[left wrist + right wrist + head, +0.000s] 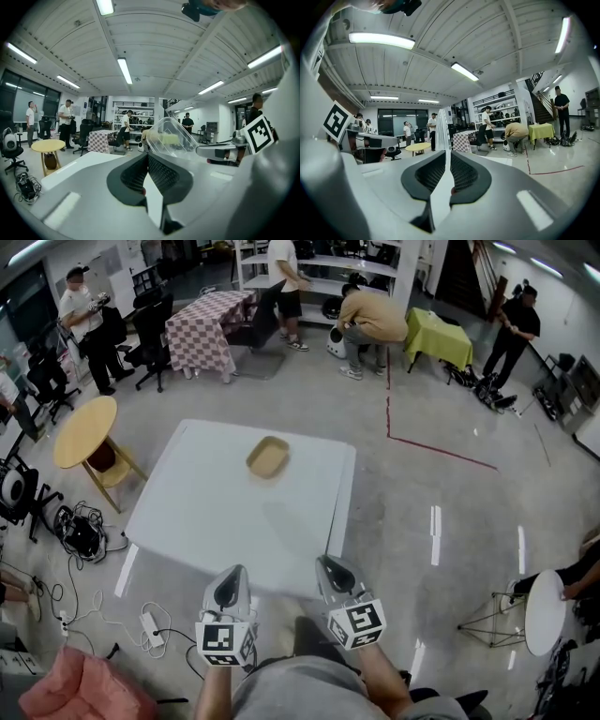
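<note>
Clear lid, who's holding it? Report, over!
Right gripper shut on clear lid. Left gripper shut, empty. Tan tray sits mid white table, apart from both grippers. Nothing between, over.

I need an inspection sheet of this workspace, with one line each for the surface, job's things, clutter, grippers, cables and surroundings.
Surface: white table, bare apart from one tray.
Job's things: tan tray lies on the table's far part; clear plastic lid stands on edge in the right gripper.
Clutter: nothing seen on the table; pink cushion on the floor.
Grippers: right gripper shut on the lid; left gripper shut, nothing seen between its jaws.
Cables: power strip and cables on the floor, left of the table.
Surroundings: round wooden table, checked table, several people.
</note>
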`<state>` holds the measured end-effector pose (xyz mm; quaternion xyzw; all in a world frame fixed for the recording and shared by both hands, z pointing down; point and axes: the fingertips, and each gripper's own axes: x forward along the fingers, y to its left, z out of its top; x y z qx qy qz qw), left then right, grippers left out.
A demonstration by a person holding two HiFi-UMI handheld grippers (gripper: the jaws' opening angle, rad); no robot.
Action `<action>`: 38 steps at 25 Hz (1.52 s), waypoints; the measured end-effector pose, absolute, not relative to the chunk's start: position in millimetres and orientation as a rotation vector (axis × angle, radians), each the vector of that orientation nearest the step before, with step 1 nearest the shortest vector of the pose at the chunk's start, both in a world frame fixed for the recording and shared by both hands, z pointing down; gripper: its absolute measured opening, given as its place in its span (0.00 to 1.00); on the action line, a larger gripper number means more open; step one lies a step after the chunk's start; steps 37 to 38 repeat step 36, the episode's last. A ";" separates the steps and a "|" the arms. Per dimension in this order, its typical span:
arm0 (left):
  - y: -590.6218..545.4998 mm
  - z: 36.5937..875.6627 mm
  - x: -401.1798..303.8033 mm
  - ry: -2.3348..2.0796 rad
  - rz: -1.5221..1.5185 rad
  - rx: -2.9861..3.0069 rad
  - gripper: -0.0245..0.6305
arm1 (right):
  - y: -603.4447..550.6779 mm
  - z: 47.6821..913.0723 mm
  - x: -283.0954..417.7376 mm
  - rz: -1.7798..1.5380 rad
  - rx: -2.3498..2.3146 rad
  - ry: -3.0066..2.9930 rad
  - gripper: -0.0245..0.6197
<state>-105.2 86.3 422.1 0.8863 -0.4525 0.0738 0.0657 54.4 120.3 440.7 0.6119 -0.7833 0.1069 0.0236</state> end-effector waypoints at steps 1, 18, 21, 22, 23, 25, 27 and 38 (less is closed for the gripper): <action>86.7 422.5 -105.2 -1.366 0.223 2.675 0.06 | 121.0 441.2 53.6 0.331 1.892 -2.427 0.10; 84.3 428.7 -105.3 -1.354 0.240 2.670 0.06 | 119.5 436.9 52.3 0.313 1.903 -2.428 0.09; 83.1 427.2 -103.9 -1.351 0.239 2.672 0.06 | 118.1 435.3 53.0 0.308 1.904 -2.428 0.09; 82.8 427.3 -104.0 -1.349 0.239 2.673 0.06 | 117.9 435.3 52.4 0.307 1.905 -2.427 0.09; 82.5 427.5 -104.3 -1.347 0.238 2.675 0.06 | 117.6 435.6 51.8 0.307 1.905 -2.427 0.09; 81.4 427.8 -104.3 -1.345 0.236 2.676 0.06 | 116.8 435.6 51.1 0.305 1.908 -2.429 0.09; 80.6 427.6 -103.6 -1.344 0.236 2.676 0.06 | 116.4 435.1 51.2 0.307 1.908 -2.430 0.09; 82.6 427.0 -106.1 -1.332 0.234 2.686 0.06 | 118.0 433.7 46.1 0.302 1.906 -2.429 0.09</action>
